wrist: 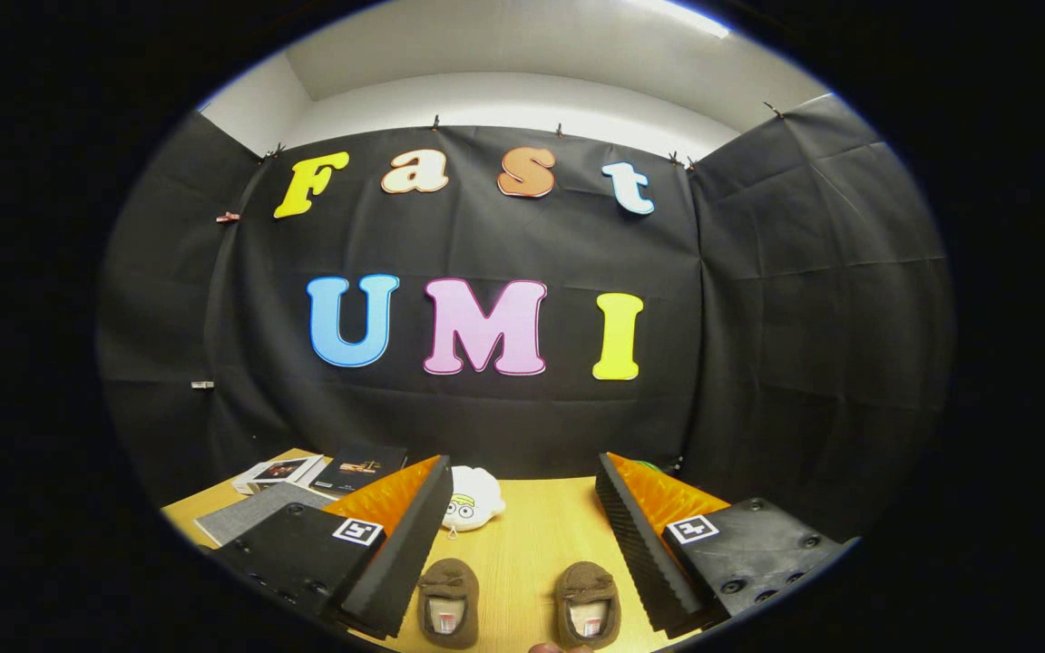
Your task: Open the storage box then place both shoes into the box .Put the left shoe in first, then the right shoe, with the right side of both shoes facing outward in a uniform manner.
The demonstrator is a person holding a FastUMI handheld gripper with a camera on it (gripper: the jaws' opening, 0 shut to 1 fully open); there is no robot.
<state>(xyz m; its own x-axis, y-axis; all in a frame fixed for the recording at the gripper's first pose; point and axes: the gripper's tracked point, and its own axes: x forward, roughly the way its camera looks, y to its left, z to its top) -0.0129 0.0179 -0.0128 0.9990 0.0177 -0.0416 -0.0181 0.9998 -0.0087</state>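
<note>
Two small brown fuzzy shoes stand side by side on the wooden table (532,535), toes pointing away from me. The left shoe (448,599) lies close to my left finger (405,544). The right shoe (588,603) lies nearer my right finger (640,544). My gripper (522,508) is open wide, its black ribbed pads well apart, with nothing pressed between them. Both shoes sit in the gap between the fingers, low and near their bases.
A white soft toy with a cartoon face (473,499) rests on the table just beyond my left fingertip. Several books and a grey pad (305,485) lie to the left at the back. Black cloth walls close the table's far side.
</note>
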